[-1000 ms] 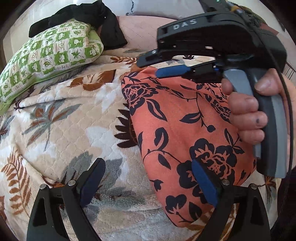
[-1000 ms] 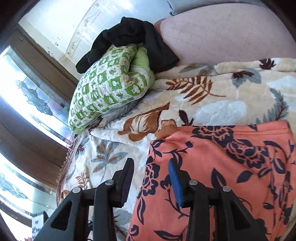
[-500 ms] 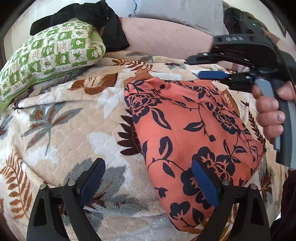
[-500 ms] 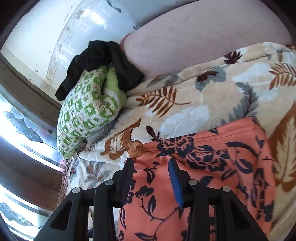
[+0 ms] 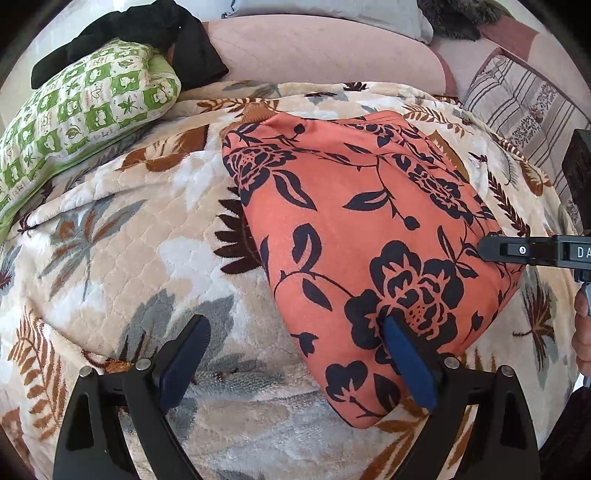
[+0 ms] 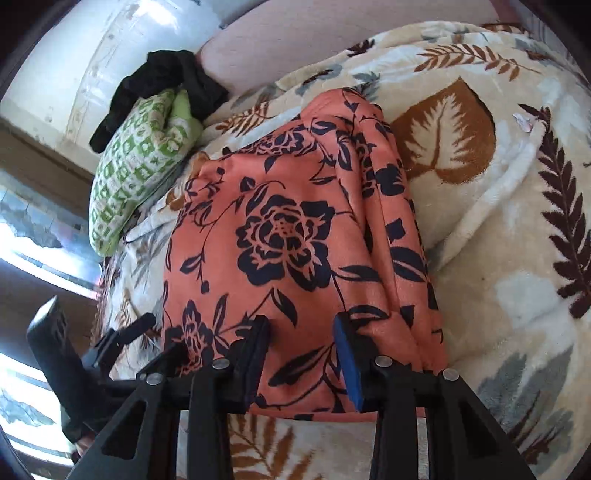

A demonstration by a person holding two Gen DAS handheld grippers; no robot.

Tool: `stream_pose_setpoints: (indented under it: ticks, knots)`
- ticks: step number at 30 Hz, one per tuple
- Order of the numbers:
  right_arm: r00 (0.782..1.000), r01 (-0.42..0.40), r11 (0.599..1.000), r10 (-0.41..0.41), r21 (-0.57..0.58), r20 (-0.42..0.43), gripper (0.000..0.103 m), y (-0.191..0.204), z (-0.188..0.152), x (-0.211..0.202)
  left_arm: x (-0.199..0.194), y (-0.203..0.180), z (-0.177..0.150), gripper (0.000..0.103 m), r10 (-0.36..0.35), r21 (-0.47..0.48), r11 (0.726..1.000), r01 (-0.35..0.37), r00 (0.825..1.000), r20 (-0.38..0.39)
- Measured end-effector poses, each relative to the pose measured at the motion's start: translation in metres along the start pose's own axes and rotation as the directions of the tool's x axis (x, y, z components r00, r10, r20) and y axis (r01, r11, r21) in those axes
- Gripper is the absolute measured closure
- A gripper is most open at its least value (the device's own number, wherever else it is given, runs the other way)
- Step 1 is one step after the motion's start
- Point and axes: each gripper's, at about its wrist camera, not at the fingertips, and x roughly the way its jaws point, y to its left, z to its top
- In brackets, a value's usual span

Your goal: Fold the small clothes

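An orange garment with a black flower print (image 5: 351, 229) lies folded flat on the leaf-patterned blanket (image 5: 122, 240). It also shows in the right wrist view (image 6: 288, 251), with folded layers along its right edge. My left gripper (image 5: 295, 362) is open wide over the garment's near left edge, its right finger above the cloth and its left finger above the blanket. My right gripper (image 6: 301, 354) is open and empty, its fingers just above the garment's near edge. The right gripper's body shows at the right edge of the left wrist view (image 5: 535, 254).
A green-and-white patterned pillow (image 5: 74, 122) lies at the back left with a black garment (image 5: 147, 26) on top. A pink cushion (image 5: 321, 51) and a striped pillow (image 5: 524, 107) lie at the back. A window (image 6: 22, 258) is at the left.
My right gripper has swung from the garment's far top edge round to its right side and near edge. The left gripper has stayed open in place. The garment lies still.
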Motion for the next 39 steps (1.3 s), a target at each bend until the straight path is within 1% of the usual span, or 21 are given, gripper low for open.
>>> stream_pose_setpoints:
  ticks: [2, 4, 7, 9, 11, 12, 14, 16, 17, 22, 24, 26, 28, 29, 30, 31, 33, 34, 37, 39]
  knots:
    - [1.0, -0.005, 1.0, 0.005, 0.001, -0.018, 0.064, 0.0, 0.0, -0.005, -0.004, 0.002, 0.002, 0.008, -0.007, -0.003, 1.0, 0.007, 1.0, 0.015]
    - [1.0, -0.012, 1.0, 0.012, 0.001, -0.016, 0.064, -0.001, 0.002, -0.013, -0.008, 0.002, 0.003, 0.008, 0.008, 0.003, 1.0, -0.008, 0.999, 0.043]
    - [0.999, -0.043, 0.999, 0.043, 0.011, 0.0, 0.064, -0.003, 0.007, -0.026, -0.004, -0.001, 0.004, 0.008, 0.018, 0.026, 0.999, -0.019, 0.999, 0.045]
    - [0.999, -0.029, 1.0, 0.03, -0.01, 0.021, 0.064, 0.0, 0.011, -0.029, -0.001, -0.003, 0.006, 0.008, 0.018, 0.032, 0.999, -0.019, 0.999, 0.043]
    - [1.0, -0.03, 0.999, 0.03, -0.023, 0.01, 0.064, 0.001, 0.013, -0.025, 0.001, -0.004, 0.007, 0.007, 0.019, 0.041, 0.999, -0.021, 0.999, 0.044]
    - [1.0, -0.011, 0.999, 0.011, -0.031, -0.016, 0.064, 0.001, 0.013, -0.021, 0.001, -0.004, 0.007, 0.007, 0.017, 0.047, 0.999, -0.019, 0.999, 0.043]
    - [0.994, 0.072, 0.993, -0.079, -0.09, -0.073, 0.066, 0.005, 0.01, -0.012, 0.002, -0.002, 0.006, 0.007, 0.009, 0.049, 0.999, -0.01, 0.999, 0.035]
    - [0.987, 0.115, 0.98, -0.131, -0.16, -0.092, 0.069, 0.008, 0.007, -0.009, 0.003, 0.001, 0.006, 0.007, -0.001, 0.043, 0.999, 0.0, 0.999, 0.032]
    - [0.985, 0.126, 0.977, -0.144, -0.172, -0.096, 0.07, 0.008, 0.007, -0.009, 0.003, 0.001, 0.006, 0.007, -0.002, 0.042, 0.999, 0.001, 0.999, 0.032]
    - [0.988, 0.099, 0.984, -0.115, -0.151, -0.102, 0.07, 0.0, 0.007, -0.017, -0.004, -0.003, 0.006, 0.007, 0.02, 0.06, 0.998, -0.023, 0.998, 0.062]
    - [0.995, 0.057, 0.989, -0.067, -0.133, -0.072, 0.07, 0.001, 0.009, -0.027, -0.011, -0.004, 0.008, 0.007, 0.021, 0.059, 0.998, -0.027, 0.996, 0.09]
    - [0.999, 0.027, 0.991, -0.03, -0.131, -0.02, 0.069, 0.006, 0.011, -0.039, -0.015, -0.004, 0.01, 0.007, 0.017, 0.043, 0.999, -0.022, 0.993, 0.115]
    - [0.997, 0.072, 0.986, -0.071, -0.152, 0.014, 0.069, 0.01, 0.012, -0.041, -0.01, -0.004, 0.01, 0.007, 0.043, 0.028, 0.999, -0.046, 0.994, 0.099]
    - [0.996, 0.093, 0.985, -0.094, -0.149, 0.001, 0.069, 0.009, 0.012, -0.034, -0.003, -0.006, 0.009, 0.007, 0.064, 0.032, 0.997, -0.067, 0.995, 0.071]
    - [0.992, 0.113, 0.985, -0.119, -0.131, -0.038, 0.069, 0.004, 0.011, -0.022, 0.003, -0.007, 0.007, 0.007, 0.065, 0.036, 0.997, -0.067, 0.996, 0.054]
    - [0.988, 0.126, 0.985, -0.135, -0.115, -0.078, 0.069, -0.001, 0.009, -0.008, 0.005, -0.007, 0.006, 0.007, 0.065, 0.031, 0.997, -0.067, 0.996, 0.058]
    - [0.988, 0.127, 0.986, -0.136, -0.11, -0.073, 0.069, -0.001, 0.01, -0.002, 0.0, -0.006, 0.008, 0.007, 0.061, 0.023, 0.998, -0.063, 0.996, 0.066]
    - [0.989, 0.126, 0.986, -0.134, -0.112, -0.065, 0.066, 0.001, 0.013, -0.006, -0.002, -0.006, 0.009, 0.007, 0.061, 0.027, 0.998, -0.063, 0.995, 0.075]
    - [0.996, 0.092, 0.99, -0.094, -0.106, -0.013, 0.066, 0.006, 0.02, -0.013, -0.002, -0.007, 0.009, 0.007, 0.069, 0.033, 0.997, -0.072, 0.995, 0.076]
    - [0.997, 0.071, 0.995, -0.071, -0.076, 0.007, 0.066, 0.006, 0.025, -0.012, -0.002, -0.008, 0.01, 0.007, 0.069, 0.032, 0.997, -0.072, 0.995, 0.076]
